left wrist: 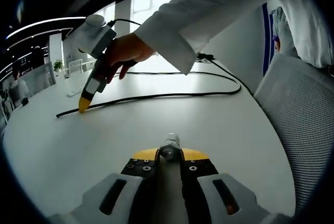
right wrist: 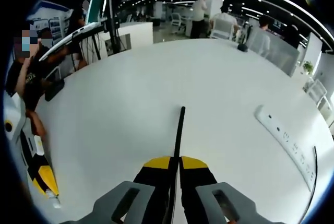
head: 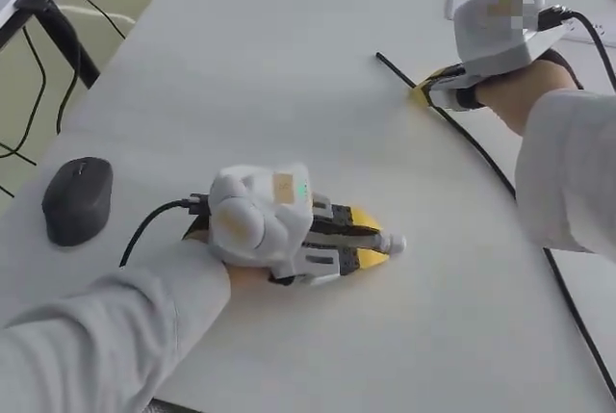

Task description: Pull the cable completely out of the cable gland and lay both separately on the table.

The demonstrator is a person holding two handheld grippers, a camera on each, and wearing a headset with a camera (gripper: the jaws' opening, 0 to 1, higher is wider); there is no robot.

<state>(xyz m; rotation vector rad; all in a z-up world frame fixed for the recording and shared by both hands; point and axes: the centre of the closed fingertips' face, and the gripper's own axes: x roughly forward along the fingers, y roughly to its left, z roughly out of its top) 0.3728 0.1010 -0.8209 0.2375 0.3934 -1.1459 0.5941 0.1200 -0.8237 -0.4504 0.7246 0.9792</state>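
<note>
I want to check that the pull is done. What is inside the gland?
No cable leaves the gland tip; the cable lies apart, held by the right gripper. The fingers of the left gripper cover its bore and rear.

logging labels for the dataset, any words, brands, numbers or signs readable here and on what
No text can be read in any of the views.
Blue panel on the wall, left gripper view: marks too blurred to read.
Computer mouse: no legible brand.
Power strip: markings too small to read.
Cable gland and cable: no print visible.
</note>
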